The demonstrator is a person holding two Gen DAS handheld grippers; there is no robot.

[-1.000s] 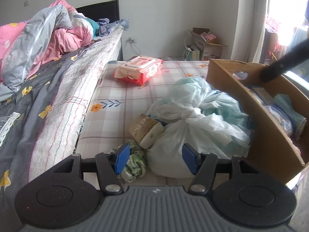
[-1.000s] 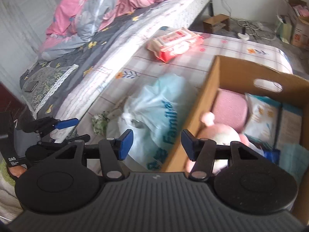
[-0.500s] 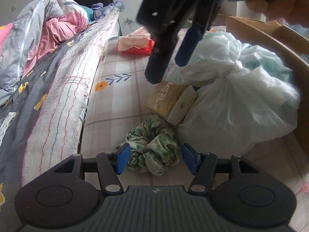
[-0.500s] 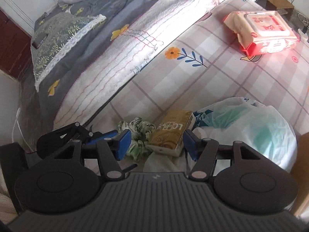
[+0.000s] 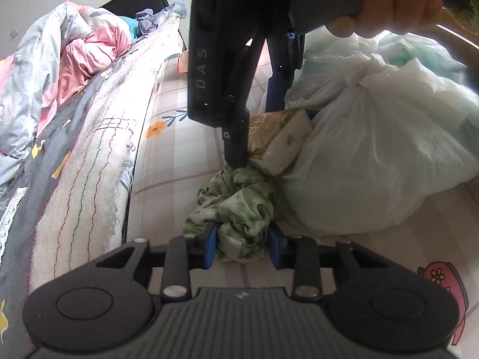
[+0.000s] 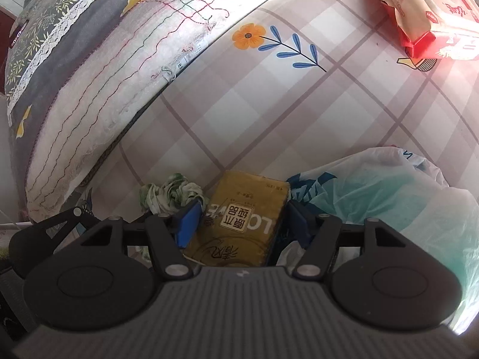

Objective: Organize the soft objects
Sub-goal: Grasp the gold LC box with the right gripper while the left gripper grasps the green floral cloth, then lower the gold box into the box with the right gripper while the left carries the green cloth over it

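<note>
Scrunchie between left claw pads

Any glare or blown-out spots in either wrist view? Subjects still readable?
Left wrist: backlight blows out the upper right around the hand and bags; the scrunchie between the left gripper's fingers is evenly lit and sharp. Right wrist: red-pink flare washes the right edge near the wipes pack; the tissue pack print stays legible; fisheye bends the mattress edge.
</note>
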